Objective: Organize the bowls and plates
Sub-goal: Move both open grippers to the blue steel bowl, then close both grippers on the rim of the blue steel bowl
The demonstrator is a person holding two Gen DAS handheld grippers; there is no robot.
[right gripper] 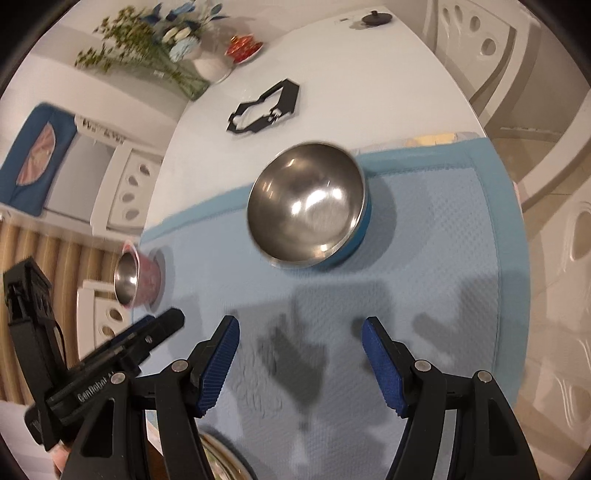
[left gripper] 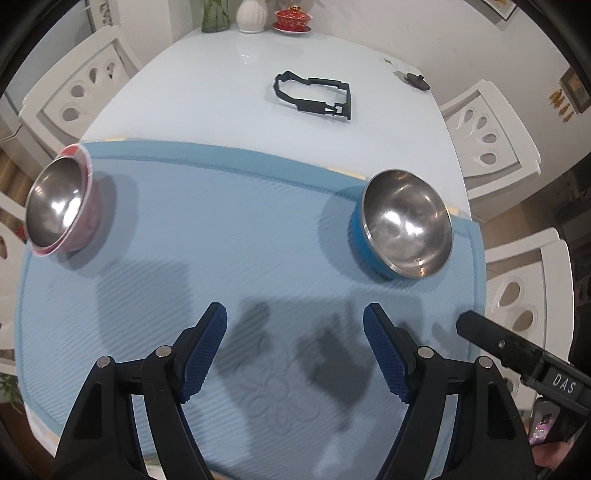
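A steel bowl with a blue outside point(left gripper: 404, 223) stands at the right of the light blue mat point(left gripper: 221, 229). A steel bowl with a pink outside point(left gripper: 59, 201) stands at the mat's left edge. My left gripper point(left gripper: 295, 321) is open and empty above the mat's near part, apart from both bowls. My right gripper point(right gripper: 301, 334) is open and empty, a little short of the blue bowl point(right gripper: 308, 208). The pink bowl point(right gripper: 138, 278) shows far left in the right wrist view. The rim of another shiny dish point(right gripper: 225, 458) peeks in at the bottom.
The mat point(right gripper: 424, 258) lies on a white table point(left gripper: 229, 92). A black frame-shaped object point(left gripper: 314, 96) lies beyond the mat. Vases point(left gripper: 251, 14) and a red lidded cup point(left gripper: 293, 18) stand at the far end. White chairs point(left gripper: 491, 136) surround the table.
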